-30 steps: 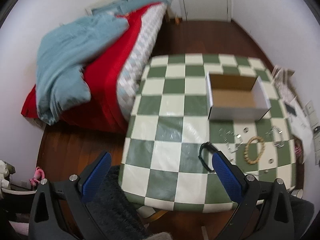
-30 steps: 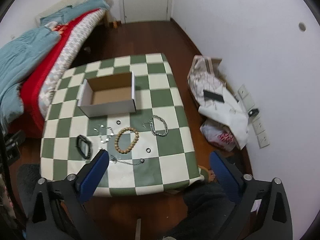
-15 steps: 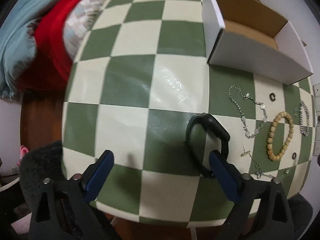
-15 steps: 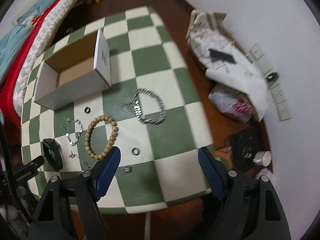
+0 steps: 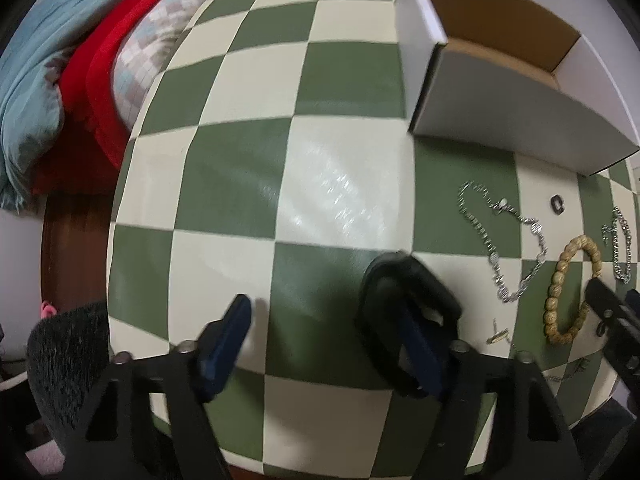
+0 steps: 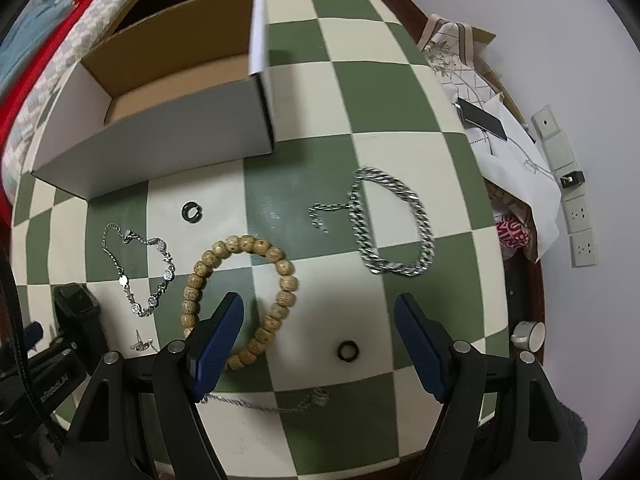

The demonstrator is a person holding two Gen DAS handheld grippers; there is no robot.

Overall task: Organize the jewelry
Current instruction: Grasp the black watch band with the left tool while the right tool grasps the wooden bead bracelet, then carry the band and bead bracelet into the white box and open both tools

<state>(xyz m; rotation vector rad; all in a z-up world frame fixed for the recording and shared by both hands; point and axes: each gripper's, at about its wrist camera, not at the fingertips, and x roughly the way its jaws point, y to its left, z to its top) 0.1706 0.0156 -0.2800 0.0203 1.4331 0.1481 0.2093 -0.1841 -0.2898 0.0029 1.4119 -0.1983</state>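
Note:
A black wristband point(image 5: 404, 292) lies on the green-and-cream checkered table point(image 5: 248, 184). My left gripper point(image 5: 324, 320) is open low over the table, its right finger inside the band's loop. My right gripper point(image 6: 320, 316) is open above a black ring point(image 6: 347, 350), its left finger over a wooden bead bracelet point(image 6: 240, 300). A chunky silver chain point(image 6: 394, 224), a thin silver bracelet point(image 6: 140, 268), a second black ring point(image 6: 191, 212), a thin chain point(image 6: 272, 402) and a small clasp piece point(image 6: 140, 345) lie around. An open white cardboard box point(image 6: 168, 136) stands behind them, empty.
A bed with red and blue bedding point(image 5: 80, 60) is left of the table. A dark furry stool point(image 5: 64, 352) sits at the near left. Bags, papers and a phone point(image 6: 484, 120) lie on the floor to the right by wall sockets point(image 6: 580, 216). A cup point(image 6: 530, 334) stands on the floor.
Both grippers have dropped closer to the table. The left one has slid its right finger into the black band's loop. The right one has moved over the bead bracelet and black ring.

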